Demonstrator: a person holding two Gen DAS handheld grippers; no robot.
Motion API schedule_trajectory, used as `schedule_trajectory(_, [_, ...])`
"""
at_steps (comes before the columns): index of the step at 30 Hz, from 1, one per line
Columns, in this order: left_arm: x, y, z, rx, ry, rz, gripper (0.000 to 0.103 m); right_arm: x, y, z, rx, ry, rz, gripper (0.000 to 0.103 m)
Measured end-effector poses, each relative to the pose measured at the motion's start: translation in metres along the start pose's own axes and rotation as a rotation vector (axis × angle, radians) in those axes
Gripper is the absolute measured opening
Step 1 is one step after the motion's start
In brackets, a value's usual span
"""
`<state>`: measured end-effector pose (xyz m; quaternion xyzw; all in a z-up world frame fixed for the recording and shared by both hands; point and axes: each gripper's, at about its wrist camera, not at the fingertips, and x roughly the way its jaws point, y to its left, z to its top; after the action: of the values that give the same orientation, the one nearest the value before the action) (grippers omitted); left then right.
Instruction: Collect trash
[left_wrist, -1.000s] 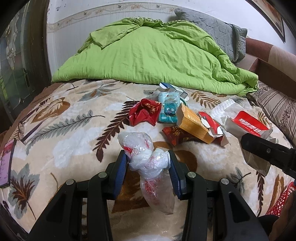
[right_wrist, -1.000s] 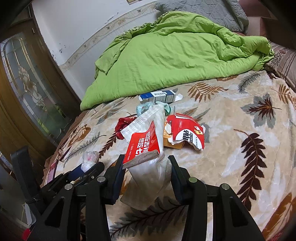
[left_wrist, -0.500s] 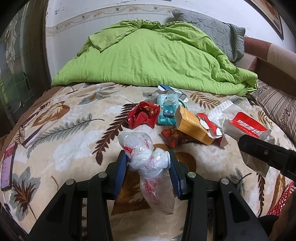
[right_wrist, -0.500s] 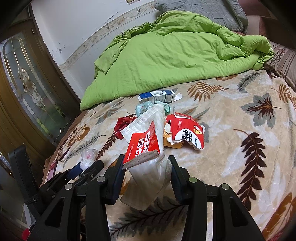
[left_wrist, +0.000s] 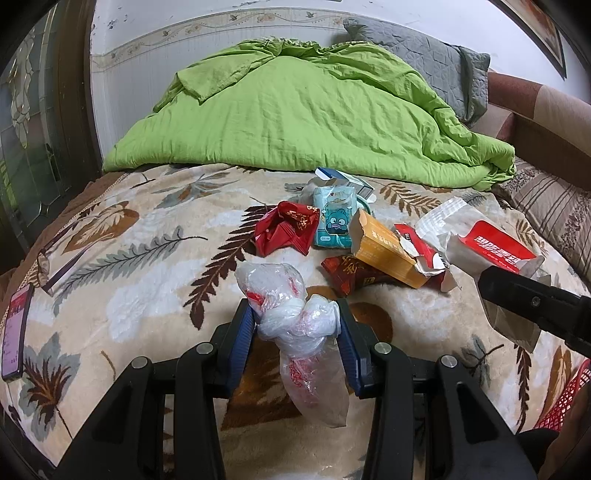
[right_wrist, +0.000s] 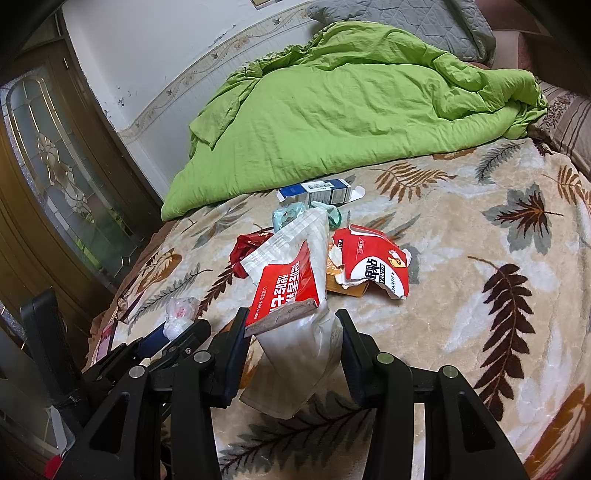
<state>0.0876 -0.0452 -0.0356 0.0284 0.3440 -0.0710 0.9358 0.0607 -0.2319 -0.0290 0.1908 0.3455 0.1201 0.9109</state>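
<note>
My left gripper (left_wrist: 295, 325) is shut on a knotted clear plastic bag (left_wrist: 295, 332) with red print, held above the leaf-patterned blanket (left_wrist: 129, 280). My right gripper (right_wrist: 291, 332) is shut on a white and red wet-wipe packet (right_wrist: 291, 295); that packet also shows in the left wrist view (left_wrist: 487, 251). Loose trash lies ahead on the bed: a red wrapper (left_wrist: 286, 230), a teal tissue pack (left_wrist: 334, 218), an orange box (left_wrist: 384, 249), a torn red and white box (right_wrist: 373, 266), a dark red wrapper (left_wrist: 351, 275) and a blue and white box (right_wrist: 317, 190).
A green duvet (left_wrist: 306, 122) is heaped at the back with a grey pillow (left_wrist: 417, 55) behind it. A phone (left_wrist: 14, 328) lies at the bed's left edge. A red mesh basket (left_wrist: 565, 402) shows at the lower right. A glazed wooden door (right_wrist: 55, 177) stands to the left.
Both grippers keep their hold. The left gripper has shifted slightly, showing more of the phone and bed edge. The right view has barely changed.
</note>
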Motion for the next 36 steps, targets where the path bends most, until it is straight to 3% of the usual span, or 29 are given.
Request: schedule_trajectory(36, [0.0037,0.0029,-0.0019,-0.016,0.007,0.001,0.042,0.0002,0.0025,-0.0011,0.007,-0.009,0.005,0.049])
